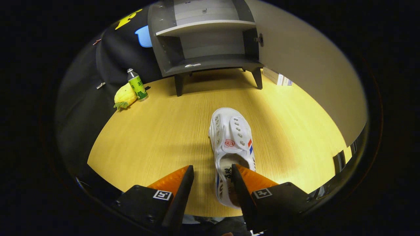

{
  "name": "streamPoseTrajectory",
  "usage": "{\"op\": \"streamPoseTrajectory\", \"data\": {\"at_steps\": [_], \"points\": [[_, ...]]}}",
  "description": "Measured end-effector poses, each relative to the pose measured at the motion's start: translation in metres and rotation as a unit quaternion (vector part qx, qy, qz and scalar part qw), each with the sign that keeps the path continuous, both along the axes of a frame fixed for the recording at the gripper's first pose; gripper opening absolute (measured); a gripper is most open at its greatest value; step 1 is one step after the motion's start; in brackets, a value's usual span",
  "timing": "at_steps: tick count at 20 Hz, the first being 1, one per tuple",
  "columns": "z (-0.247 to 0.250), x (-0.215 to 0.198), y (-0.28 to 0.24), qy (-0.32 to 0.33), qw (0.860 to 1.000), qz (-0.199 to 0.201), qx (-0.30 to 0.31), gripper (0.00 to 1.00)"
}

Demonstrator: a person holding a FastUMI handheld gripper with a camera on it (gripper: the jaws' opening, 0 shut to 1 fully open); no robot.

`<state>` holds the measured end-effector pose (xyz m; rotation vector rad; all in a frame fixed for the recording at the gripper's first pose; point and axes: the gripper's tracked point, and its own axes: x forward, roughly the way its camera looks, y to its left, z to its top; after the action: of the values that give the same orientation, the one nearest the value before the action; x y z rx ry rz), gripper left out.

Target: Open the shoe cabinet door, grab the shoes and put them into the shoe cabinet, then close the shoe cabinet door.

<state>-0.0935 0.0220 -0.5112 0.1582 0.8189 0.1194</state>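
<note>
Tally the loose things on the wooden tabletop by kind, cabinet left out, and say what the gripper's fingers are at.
White shoe: 1
Green-labelled bottle: 1
Yellow pineapple toy: 1
Total: 3
The gripper is open; one finger reaches into the shoe's opening, the other stands over bare tabletop beside it.

Light falls from above and pools warm and bright on the middle of the counter (157, 131), fading to dimness toward its rim. The cabinet (210, 49) throws a soft shadow beneath itself, and the shoe (231, 137) a faint one leftward. Straight lines bow strongly outward. The open tongs (212, 172) look slightly soft.
</note>
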Motion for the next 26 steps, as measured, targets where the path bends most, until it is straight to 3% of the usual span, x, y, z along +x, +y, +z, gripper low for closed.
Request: {"op": "streamPoseTrajectory", "data": {"at_steps": [2,6,9,12,14,16,20,26], "points": [[-0.008,0.012,0.006,-0.01,1.0,-0.003,0.004,0.61],[-0.016,0.043,0.007,-0.048,0.998,-0.027,-0.009,0.57],[-0.017,0.055,0.001,-0.073,0.996,-0.054,-0.017,0.44],[-0.019,0.065,-0.005,-0.098,0.993,-0.061,-0.015,0.28],[-0.014,0.066,-0.002,-0.1,0.994,-0.054,-0.004,0.11],[-0.013,0.064,-0.002,-0.081,0.995,-0.049,0.005,0.05],[0.016,0.069,-0.01,-0.087,0.995,-0.046,0.008,0.05],[0.096,0.069,-0.019,-0.123,0.991,-0.043,0.021,0.05]]}}
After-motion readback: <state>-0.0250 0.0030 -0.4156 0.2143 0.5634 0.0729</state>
